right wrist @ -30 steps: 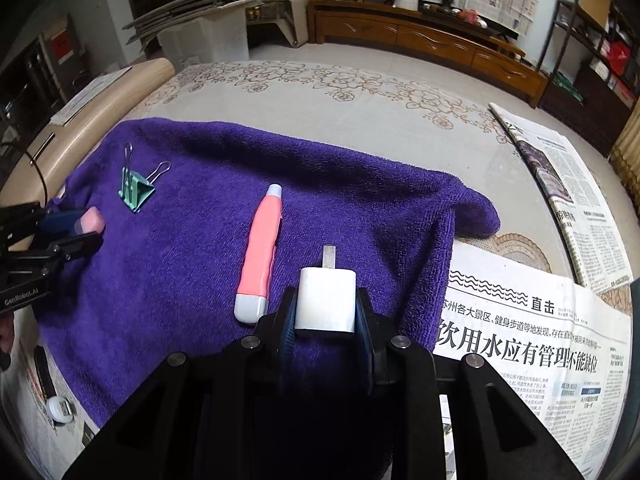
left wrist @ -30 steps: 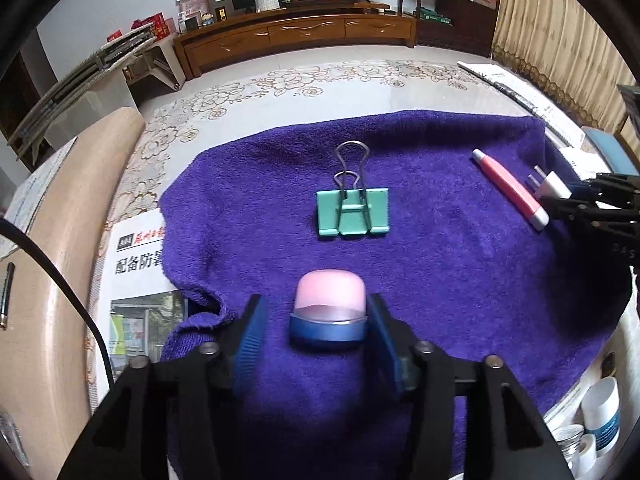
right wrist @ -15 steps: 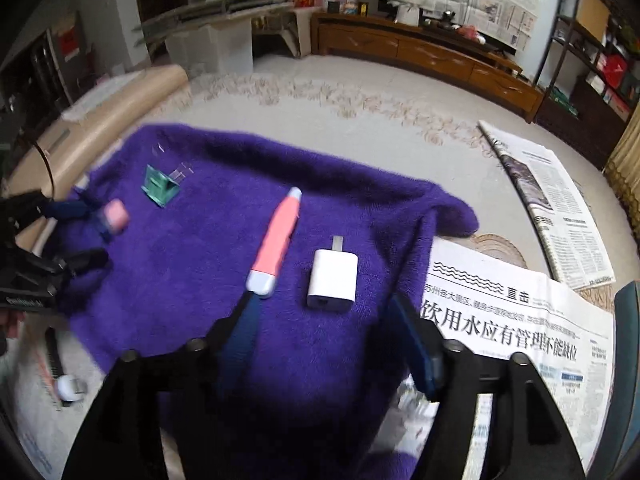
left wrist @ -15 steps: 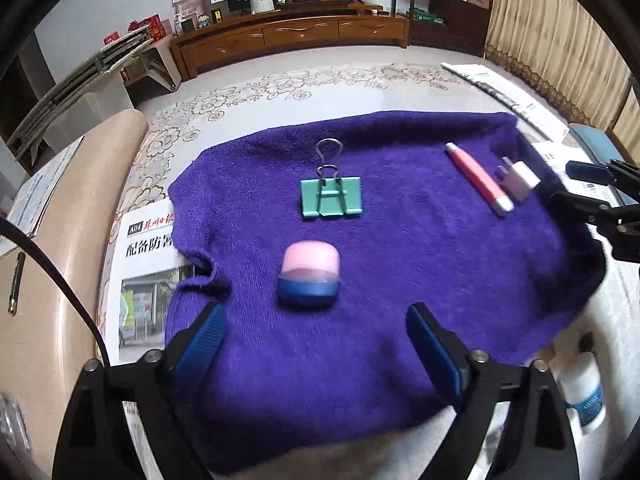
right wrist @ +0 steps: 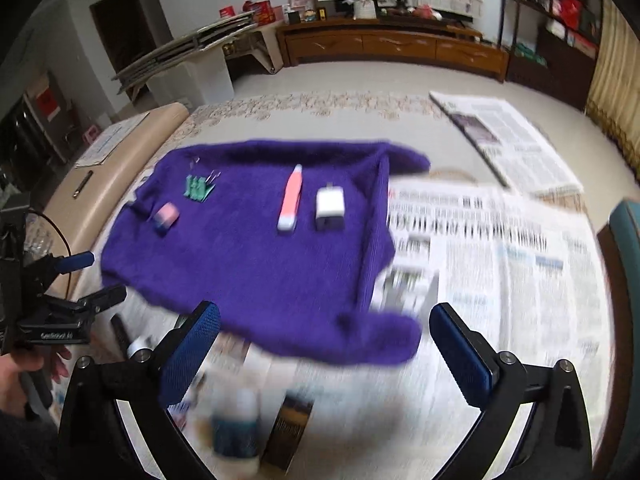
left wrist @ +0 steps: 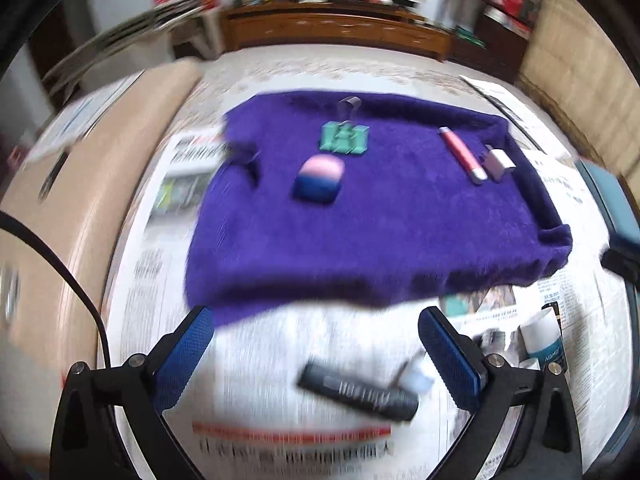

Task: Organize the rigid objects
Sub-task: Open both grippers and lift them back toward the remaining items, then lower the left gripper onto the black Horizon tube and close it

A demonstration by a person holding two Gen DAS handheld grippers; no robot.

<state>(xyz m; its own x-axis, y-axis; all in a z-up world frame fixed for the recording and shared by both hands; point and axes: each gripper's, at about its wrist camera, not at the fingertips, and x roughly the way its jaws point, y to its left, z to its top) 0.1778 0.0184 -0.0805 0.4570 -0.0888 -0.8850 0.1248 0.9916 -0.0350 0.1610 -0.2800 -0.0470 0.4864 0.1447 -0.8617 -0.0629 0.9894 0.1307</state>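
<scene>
A purple towel [left wrist: 360,216] [right wrist: 256,256] lies on newspaper and carries a row of small objects. From left to right these are a green binder clip [left wrist: 344,138] [right wrist: 198,189], a pink and blue eraser [left wrist: 318,180] [right wrist: 165,216], a pink tube [left wrist: 462,154] [right wrist: 290,200] and a white charger plug [left wrist: 498,162] [right wrist: 330,208]. My left gripper [left wrist: 316,342] hangs wide over the newspaper in front of the towel, its jaws still opening, nothing between them. My right gripper [right wrist: 324,340], jaws also opening and bare, is over the towel's near edge.
A black tube [left wrist: 356,394] and a small white bottle [left wrist: 540,338] lie on the newspaper [left wrist: 280,420] near the left gripper. A dark-labelled bottle [right wrist: 236,420] and a brown box [right wrist: 290,428] sit below the right gripper. A beige cushion [right wrist: 120,168] borders the left side.
Both grippers let go, the left of the eraser and the right of the charger plug, opened wide and drew back and up off the towel. The eraser and plug stay on the towel.
</scene>
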